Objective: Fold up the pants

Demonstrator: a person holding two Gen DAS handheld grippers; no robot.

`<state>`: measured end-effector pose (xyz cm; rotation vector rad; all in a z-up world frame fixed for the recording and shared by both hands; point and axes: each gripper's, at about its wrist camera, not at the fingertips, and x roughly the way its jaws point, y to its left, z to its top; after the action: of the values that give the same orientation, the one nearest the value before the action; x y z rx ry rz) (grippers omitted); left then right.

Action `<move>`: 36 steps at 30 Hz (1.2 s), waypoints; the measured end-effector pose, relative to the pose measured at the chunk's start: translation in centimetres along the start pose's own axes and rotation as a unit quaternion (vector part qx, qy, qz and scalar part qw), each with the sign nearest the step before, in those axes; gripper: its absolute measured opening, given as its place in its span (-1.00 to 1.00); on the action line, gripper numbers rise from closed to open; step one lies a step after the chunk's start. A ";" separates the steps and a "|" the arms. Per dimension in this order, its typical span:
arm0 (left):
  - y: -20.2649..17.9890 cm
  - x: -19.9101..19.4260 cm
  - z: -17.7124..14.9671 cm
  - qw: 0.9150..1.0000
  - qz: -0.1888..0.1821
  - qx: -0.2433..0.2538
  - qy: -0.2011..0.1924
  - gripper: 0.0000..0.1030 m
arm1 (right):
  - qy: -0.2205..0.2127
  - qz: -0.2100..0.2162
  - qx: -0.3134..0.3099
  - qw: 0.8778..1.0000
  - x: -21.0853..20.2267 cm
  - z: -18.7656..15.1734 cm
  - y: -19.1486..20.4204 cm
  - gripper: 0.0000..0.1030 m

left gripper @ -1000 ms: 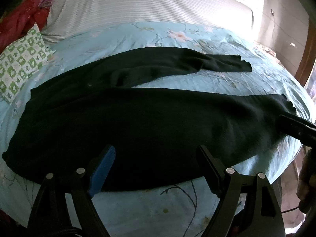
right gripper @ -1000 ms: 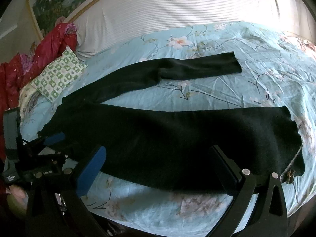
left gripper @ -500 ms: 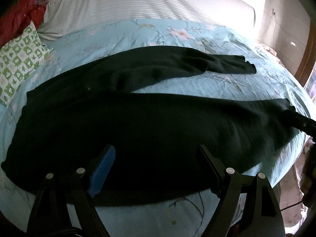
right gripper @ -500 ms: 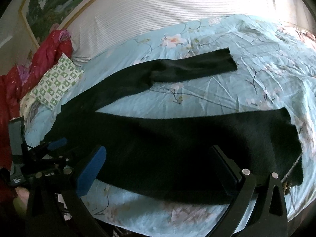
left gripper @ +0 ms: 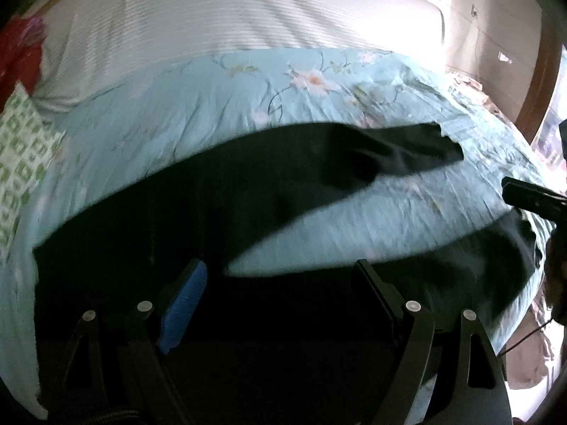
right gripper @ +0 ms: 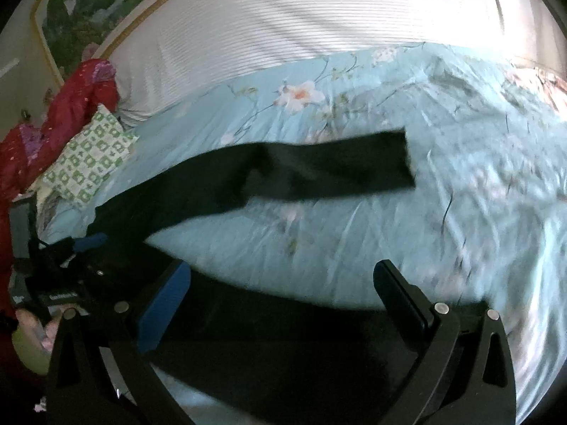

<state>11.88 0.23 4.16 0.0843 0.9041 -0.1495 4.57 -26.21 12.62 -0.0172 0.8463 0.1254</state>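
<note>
Hovering over black pants (left gripper: 198,219) spread across a bed (left gripper: 198,106), two hand-held grippers hang with jaws wide apart and nothing between them.

Lying flat on the floral blue bedcover, the pants run their long axis across the view, waist toward the left, both legs pointing right and splayed apart in a narrow V. Directly below and ahead of the left hand-held gripper (left gripper: 280,290) is the waist and seat area; the right hand-held gripper (right gripper: 283,297) is over the near leg, closer to its cuff end. Motion blur softens both views, so whether either fingertip brushes the cloth is hard to tell. A green-patterned pillow (right gripper: 88,163) and red fabric (right gripper: 71,106) sit at the far left.
</note>
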 end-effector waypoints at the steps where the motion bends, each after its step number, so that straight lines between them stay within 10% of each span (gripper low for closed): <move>1: 0.3 0.3 0.7 1.000 -0.003 0.003 0.001 0.63 | 0.002 -0.002 0.002 1.000 0.3 0.9 -0.6 1.00; 24: 2.2 16.8 15.0 0.988 -0.051 0.112 0.097 0.63 | 0.071 -0.028 0.021 0.997 11.5 12.6 -10.5 0.98; 29: 2.2 20.2 15.6 0.981 -0.068 0.125 0.131 0.59 | 0.099 -0.009 -0.008 0.995 13.9 12.9 -10.6 0.45; 32: 1.7 19.9 15.4 0.977 -0.101 0.138 0.131 -0.18 | 0.092 -0.019 -0.018 0.995 14.1 13.0 -10.9 -0.04; 33: 1.4 19.5 15.2 0.974 -0.116 0.143 0.133 -0.71 | 0.089 -0.016 -0.015 0.996 14.0 13.1 -11.1 -0.34; 36: 0.3 18.1 14.6 0.973 -0.105 0.164 0.122 -0.92 | 0.081 0.002 0.004 0.997 13.2 13.2 -12.1 -0.74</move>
<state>34.25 -3.13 -1.13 0.3205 1.1264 -0.4938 24.53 -35.99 11.04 -0.0187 1.0086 0.1258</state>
